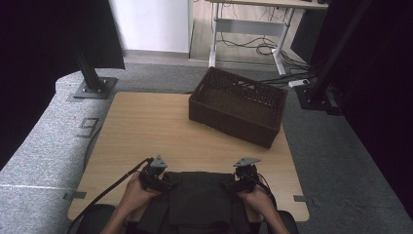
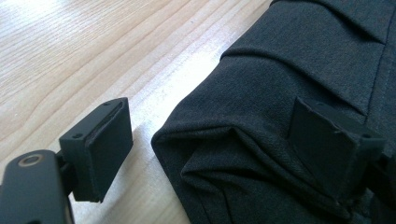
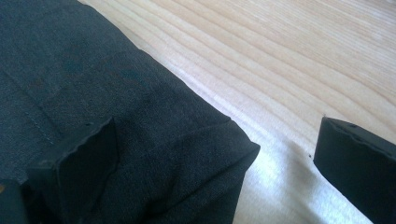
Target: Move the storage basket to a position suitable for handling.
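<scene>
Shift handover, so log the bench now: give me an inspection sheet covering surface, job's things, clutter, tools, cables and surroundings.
Surface: light wooden table, bare between garment and basket.
Job's things: folded dark garment at the near edge; dark woven basket at the far right, seemingly empty.
Clutter: nothing seen.
Tools: left tool and right tool both open, each straddling a front corner of the garment.
Cables: left tool's cable trails off the near edge; more cables on the floor behind.
Surroundings: grey carpet, desk frame beyond.
</scene>
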The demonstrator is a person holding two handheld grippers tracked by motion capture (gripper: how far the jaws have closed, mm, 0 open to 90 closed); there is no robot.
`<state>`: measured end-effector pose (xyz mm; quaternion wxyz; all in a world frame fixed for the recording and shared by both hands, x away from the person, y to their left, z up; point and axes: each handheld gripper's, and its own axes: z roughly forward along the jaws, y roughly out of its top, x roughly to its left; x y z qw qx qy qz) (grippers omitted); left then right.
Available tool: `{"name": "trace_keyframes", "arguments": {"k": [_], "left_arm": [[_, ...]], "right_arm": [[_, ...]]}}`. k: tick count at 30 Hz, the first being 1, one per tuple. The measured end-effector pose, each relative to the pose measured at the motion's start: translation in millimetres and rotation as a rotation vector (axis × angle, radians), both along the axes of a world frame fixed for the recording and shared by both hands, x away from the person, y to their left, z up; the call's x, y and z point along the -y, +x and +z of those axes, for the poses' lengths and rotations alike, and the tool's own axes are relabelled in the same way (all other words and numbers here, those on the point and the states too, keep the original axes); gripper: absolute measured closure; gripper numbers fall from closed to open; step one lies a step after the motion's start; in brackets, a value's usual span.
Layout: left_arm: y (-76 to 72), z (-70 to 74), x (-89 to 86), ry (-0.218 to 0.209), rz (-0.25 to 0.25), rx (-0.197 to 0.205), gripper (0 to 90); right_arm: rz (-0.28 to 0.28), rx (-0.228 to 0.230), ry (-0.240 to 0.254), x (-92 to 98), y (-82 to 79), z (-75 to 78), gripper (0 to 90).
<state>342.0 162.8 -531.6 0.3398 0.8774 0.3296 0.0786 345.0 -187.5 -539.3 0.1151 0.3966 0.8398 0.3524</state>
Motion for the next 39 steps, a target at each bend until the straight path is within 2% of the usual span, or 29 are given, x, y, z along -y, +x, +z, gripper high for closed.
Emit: {"name": "trace_keyframes", "arguments": {"k": [7,9,11,13,14,17,19,23,27,32,34,36,38,39], "left_arm": [[-2.7,0.8,0.3,-0.001,0.003,0.008,13.6],[-2.2,4.3,-1.6,-0.003,0.012,0.024,13.0],[-1.0,11.5,-7.0,-0.012,0.035,0.052,13.8],[0.2,19.2,-14.5,-0.005,0.069,0.094,13.9],[1.1,21.9,-18.5,-0.006,0.08,0.102,13.8],[3.3,24.9,-31.1,-0.011,0.113,0.1,12.6],[5.4,22.8,-40.2,0.026,0.146,0.108,11.3],[10.6,18.3,-51.6,0.077,0.181,0.101,11.1],[18.2,10.5,-63.5,0.085,0.224,0.074,10.5],[25.4,-1.3,-72.1,0.124,0.282,0.057,5.7],[28.6,-6.3,-74.3,0.147,0.291,0.039,5.2],[31.8,-9.4,-77.2,0.121,0.297,0.019,1.2],[33.4,-12.7,-80.3,0.088,0.309,0.024,0.4],[33.2,-14.6,-81.8,0.072,0.316,0.039,0.0]], "right_arm": [[0.002,0.006,-0.002,-0.1,-6.4,2.4,3.4],[0.011,-0.002,0.005,0.5,-4.8,4.8,4.3],[0.011,-0.008,0.035,5.0,-1.5,12.0,4.1],[-0.002,-0.004,0.039,7.3,0.0,14.9,4.0],[-0.017,0.005,0.04,10.0,1.4,17.9,4.0],[-0.042,0.018,0.054,22.0,8.8,26.8,4.0],[-0.064,0.021,0.058,31.3,15.2,32.7,4.0],[-0.097,0.018,0.047,45.6,26.1,41.5,4.2],[-0.155,0.017,0.059,61.7,37.0,51.0,6.0],[-0.234,0.025,0.054,80.7,47.1,60.6,9.2],[-0.259,0.026,0.036,87.4,50.6,63.1,10.3],[-0.284,0.033,0.025,94.2,53.6,66.1,11.1],[-0.308,0.04,0.022,100.3,56.3,70.1,11.6],[-0.318,0.045,0.02,103.2,57.6,72.3,12.1]]}}
